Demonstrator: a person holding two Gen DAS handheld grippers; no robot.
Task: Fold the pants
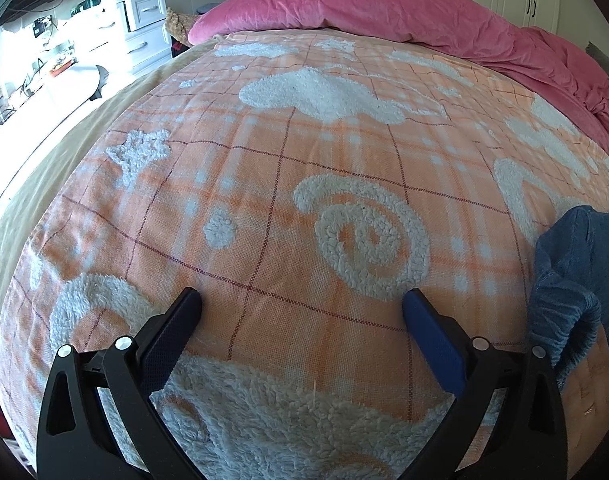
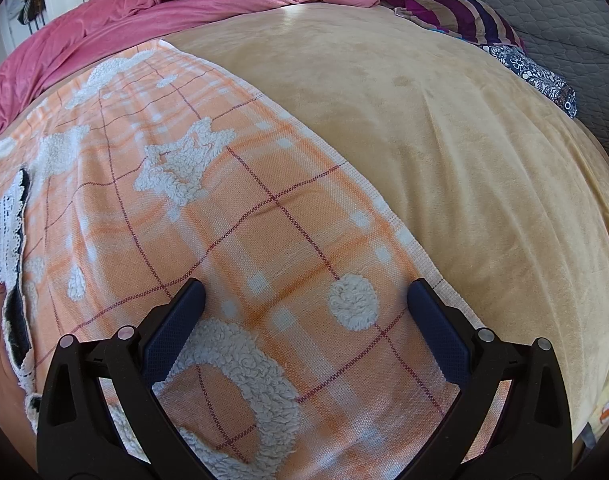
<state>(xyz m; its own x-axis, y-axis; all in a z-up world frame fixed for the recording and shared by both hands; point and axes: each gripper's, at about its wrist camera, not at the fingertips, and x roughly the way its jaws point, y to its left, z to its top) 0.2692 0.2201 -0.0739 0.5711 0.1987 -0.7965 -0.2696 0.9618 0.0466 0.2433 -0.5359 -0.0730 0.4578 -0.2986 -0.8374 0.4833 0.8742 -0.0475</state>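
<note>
Reaching for the pants (image 1: 564, 292) comes first — they lie bunched near the orange blanket's (image 1: 288, 184) right edge. My left tongs (image 1: 302, 308) and right tongs (image 2: 306, 300) gape wide, empty; I'd spread them flat before creasing.

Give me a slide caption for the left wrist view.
Open left gripper hovers over the orange plaid blanket, blue pants bunched at right, pink duvet behind.

The left gripper (image 1: 302, 304) is hovering with its jaws spread wide and gripping nothing; the right gripper (image 2: 306, 296) is hanging likewise, wide apart and empty.
</note>
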